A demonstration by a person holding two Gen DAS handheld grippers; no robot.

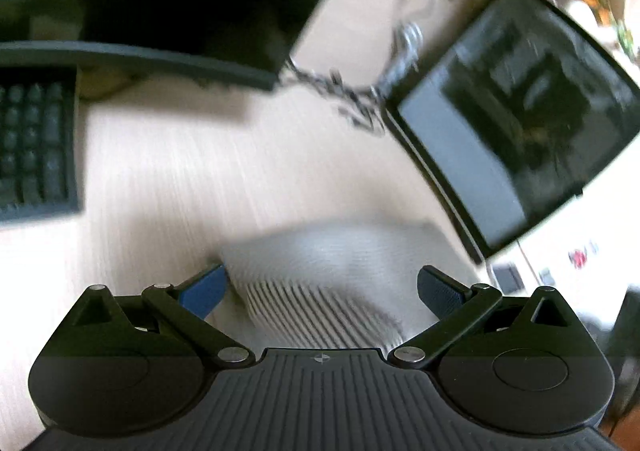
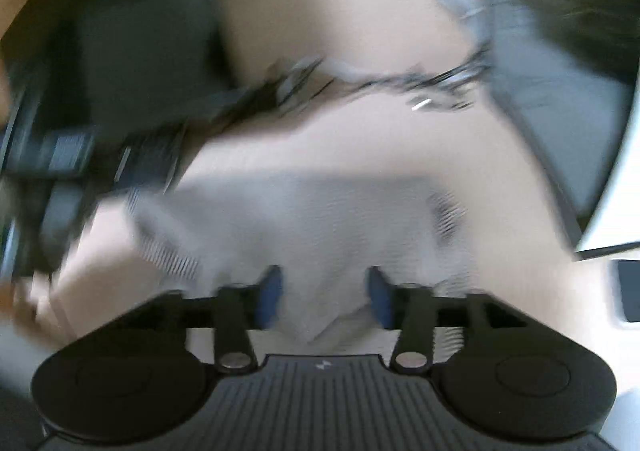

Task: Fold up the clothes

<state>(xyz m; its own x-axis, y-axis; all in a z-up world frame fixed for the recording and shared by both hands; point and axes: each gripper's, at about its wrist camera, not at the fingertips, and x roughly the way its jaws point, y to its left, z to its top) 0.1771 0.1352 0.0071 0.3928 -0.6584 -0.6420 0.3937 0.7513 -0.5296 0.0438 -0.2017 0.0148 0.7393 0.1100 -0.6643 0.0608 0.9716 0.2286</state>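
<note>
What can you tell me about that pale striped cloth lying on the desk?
The striped cloth is light grey-white fabric with fine dark stripes, soft and rumpled, lying on the pale wood desk. It looks partly folded, though motion blur hides detail. The left tongs stand open on either side of its near edge. In the right view, a bunched fold rises between the open right tongs.

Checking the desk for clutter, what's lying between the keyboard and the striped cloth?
In the left wrist view, only bare desk lies between the keyboard and the striped cloth. The picture is motion-blurred.
</note>
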